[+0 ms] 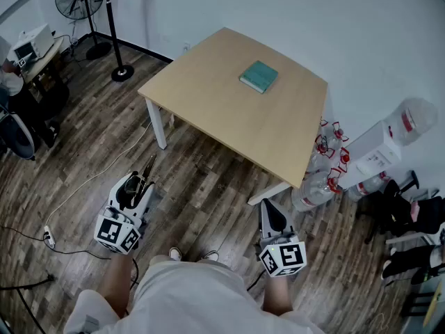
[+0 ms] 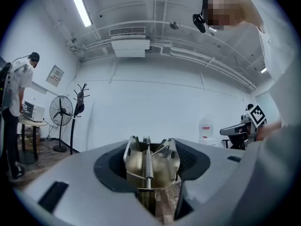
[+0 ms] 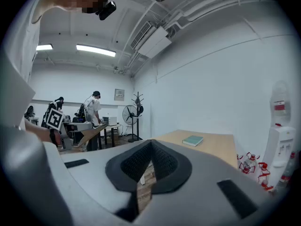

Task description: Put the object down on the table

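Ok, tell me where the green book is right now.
In the head view the green book lies flat on the wooden table, toward its far side by the white wall.

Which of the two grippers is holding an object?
The left gripper: a brass-coloured metal tool sits clamped between its jaws, while the right gripper has its jaws together on nothing.

Left hand-held gripper (image 1: 139, 185) held low, pointing forward and down, jaws clamped on a metal spring clip (image 2: 148, 166). Right hand-held gripper (image 1: 270, 211) at similar height, pointing forward, jaw tips meeting. Bare left forearm (image 1: 119, 278) and right forearm (image 1: 277, 299) extended forward. Grippers well apart.
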`<action>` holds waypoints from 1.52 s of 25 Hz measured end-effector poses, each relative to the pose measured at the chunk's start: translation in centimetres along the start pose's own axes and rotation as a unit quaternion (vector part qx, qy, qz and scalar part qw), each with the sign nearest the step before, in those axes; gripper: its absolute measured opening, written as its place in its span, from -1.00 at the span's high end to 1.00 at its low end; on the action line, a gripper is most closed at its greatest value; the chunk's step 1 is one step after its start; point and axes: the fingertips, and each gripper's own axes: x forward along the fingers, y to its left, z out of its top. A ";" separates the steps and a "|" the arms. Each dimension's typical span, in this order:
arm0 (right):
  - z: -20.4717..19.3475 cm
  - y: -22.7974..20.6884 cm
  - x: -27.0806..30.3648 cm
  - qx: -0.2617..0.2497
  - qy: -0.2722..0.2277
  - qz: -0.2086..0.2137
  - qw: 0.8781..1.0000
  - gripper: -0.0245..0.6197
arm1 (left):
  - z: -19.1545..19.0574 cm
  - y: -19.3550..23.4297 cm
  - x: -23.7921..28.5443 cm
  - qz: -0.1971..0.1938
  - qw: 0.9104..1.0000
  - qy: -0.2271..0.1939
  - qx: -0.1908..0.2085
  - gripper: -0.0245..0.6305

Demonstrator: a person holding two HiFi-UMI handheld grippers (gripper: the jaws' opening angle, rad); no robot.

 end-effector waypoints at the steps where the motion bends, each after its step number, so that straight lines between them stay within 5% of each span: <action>1: 0.0 0.1 -0.1 -0.001 -0.001 0.001 1.000 0.93 | 0.0 -0.1 0.0 -0.003 1.000 0.002 0.001 0.24; 14: -1.1 1.5 -0.9 0.000 0.021 0.006 1.000 0.93 | -1.0 -0.9 0.6 -0.033 0.999 0.010 -0.012 0.24; 27: -3.8 4.4 -0.9 0.014 0.044 -0.039 0.998 0.93 | -2.9 1.1 -0.2 -0.065 0.997 0.019 -0.036 0.24; 38: -3.0 -2.1 8.0 0.009 0.033 0.011 0.999 0.93 | -3.7 2.6 7.0 -0.020 0.999 0.023 -0.039 0.24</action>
